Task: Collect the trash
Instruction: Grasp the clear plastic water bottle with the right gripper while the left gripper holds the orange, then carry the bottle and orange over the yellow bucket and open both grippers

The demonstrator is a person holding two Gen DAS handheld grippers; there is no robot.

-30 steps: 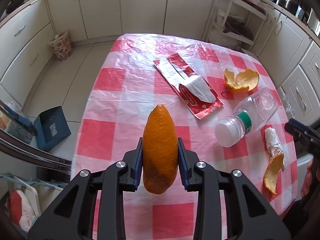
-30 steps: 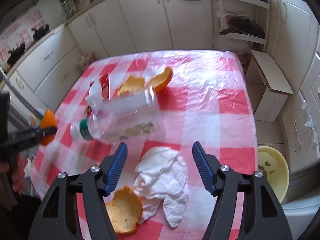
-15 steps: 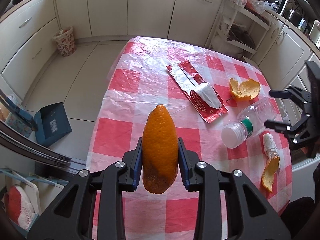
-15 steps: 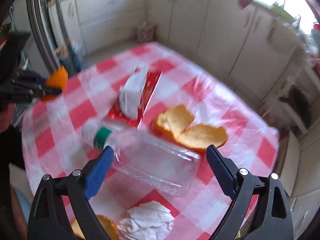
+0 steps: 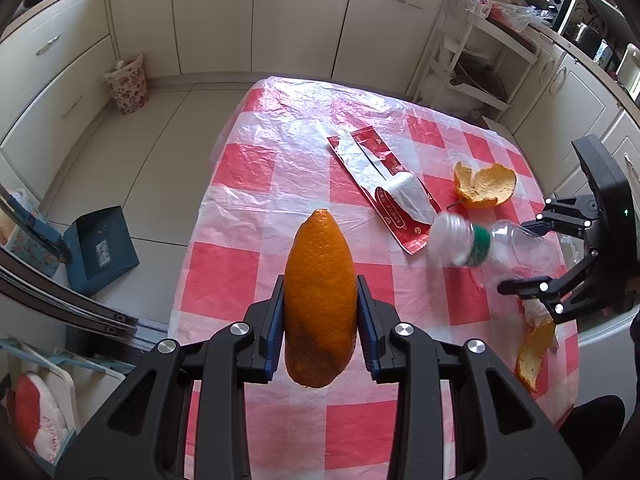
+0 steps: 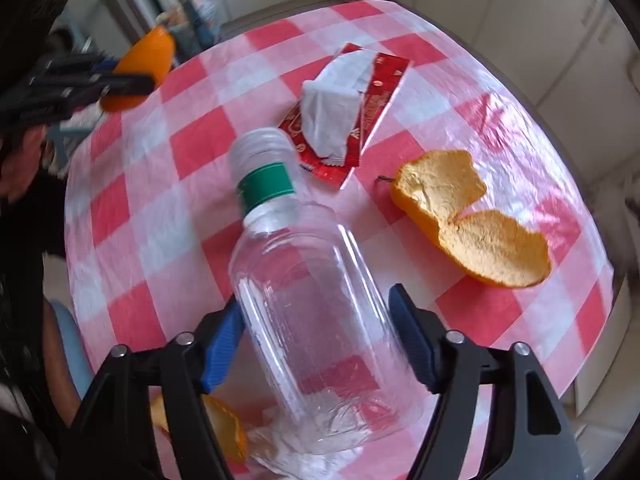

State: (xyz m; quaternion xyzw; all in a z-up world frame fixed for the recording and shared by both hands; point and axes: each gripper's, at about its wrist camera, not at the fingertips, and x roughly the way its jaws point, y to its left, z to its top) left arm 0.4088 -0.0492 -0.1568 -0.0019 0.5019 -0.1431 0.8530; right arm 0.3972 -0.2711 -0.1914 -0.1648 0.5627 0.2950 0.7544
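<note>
Here, on the checked worktop (image 5: 256, 184), the clear bottle (image 6: 316, 320) lies between the jaws of our right gripper (image 6: 320, 344). These are closing; the left pad looks to touch the wall, the right pad shows a gap. We should squeeze gently at the mid-body, since thin plastic may buckle or slip, and lift only once both pads bear. Our left gripper (image 5: 320, 328) pinches an orange peel (image 5: 320, 300) above the near edge. The red wrapper (image 6: 360, 112) and another peel (image 6: 472, 220) wait beyond.
</note>
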